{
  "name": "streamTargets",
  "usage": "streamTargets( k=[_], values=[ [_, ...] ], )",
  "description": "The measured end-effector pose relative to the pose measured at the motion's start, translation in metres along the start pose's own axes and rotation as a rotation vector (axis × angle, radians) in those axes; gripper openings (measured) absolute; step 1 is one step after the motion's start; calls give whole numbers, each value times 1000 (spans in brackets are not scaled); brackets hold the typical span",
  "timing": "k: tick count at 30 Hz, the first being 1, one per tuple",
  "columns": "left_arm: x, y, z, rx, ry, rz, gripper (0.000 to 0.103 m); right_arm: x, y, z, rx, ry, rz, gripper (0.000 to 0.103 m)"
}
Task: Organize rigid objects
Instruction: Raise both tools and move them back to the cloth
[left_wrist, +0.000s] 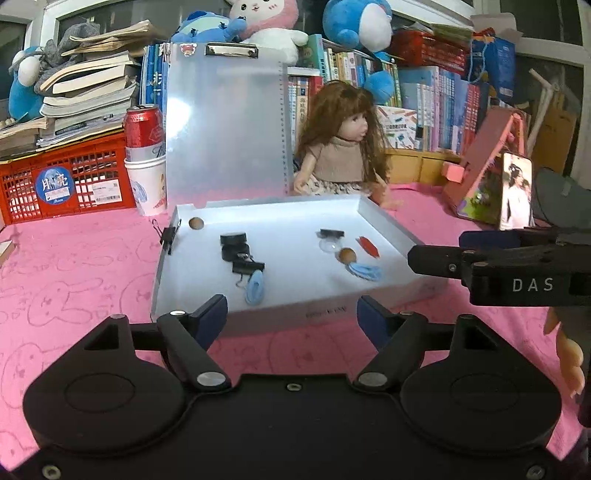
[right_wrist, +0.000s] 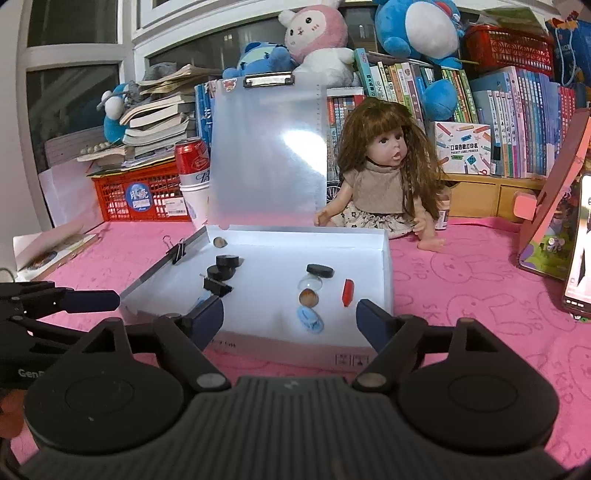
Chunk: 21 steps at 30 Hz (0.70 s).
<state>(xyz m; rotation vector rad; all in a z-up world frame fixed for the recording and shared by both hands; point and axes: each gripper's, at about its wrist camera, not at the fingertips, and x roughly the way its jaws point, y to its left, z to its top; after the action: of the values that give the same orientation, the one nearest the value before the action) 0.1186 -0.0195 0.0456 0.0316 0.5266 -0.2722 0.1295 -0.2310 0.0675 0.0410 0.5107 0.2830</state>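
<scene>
A shallow white tray (left_wrist: 384, 225) (right_wrist: 384, 258) lies on the pink tablecloth. In it lie small things: two black discs (left_wrist: 233, 243) (right_wrist: 223, 266), a black binder clip (left_wrist: 248, 266) (right_wrist: 217, 286), two blue clips (left_wrist: 255, 288) (left_wrist: 364, 270), two brown wooden beads (left_wrist: 196, 223) (left_wrist: 347, 254), a black lid (left_wrist: 331, 233) (right_wrist: 320, 270), a clear dome (left_wrist: 328, 246) and a red piece (left_wrist: 367, 245) (right_wrist: 347, 291). My left gripper (left_wrist: 293, 314) is open and empty at the tray's near edge. My right gripper (right_wrist: 290, 317) is open and empty at the tray's near edge too.
A translucent clipboard (left_wrist: 225, 122) stands behind the tray, next to a doll (left_wrist: 343, 147). A red can in a paper cup (left_wrist: 144, 155) and a red crate (left_wrist: 66, 177) stand at the left. A phone (left_wrist: 515, 192) and pink stand are at the right. A binder clip (left_wrist: 169, 236) grips the tray's left wall.
</scene>
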Motion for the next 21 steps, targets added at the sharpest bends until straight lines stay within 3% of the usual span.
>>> streamTargets(
  k=[21],
  values=[
    [-27, -14, -42, -3, 49, -57, 77, -25, 1, -39, -57, 21, 3, 90]
  ],
)
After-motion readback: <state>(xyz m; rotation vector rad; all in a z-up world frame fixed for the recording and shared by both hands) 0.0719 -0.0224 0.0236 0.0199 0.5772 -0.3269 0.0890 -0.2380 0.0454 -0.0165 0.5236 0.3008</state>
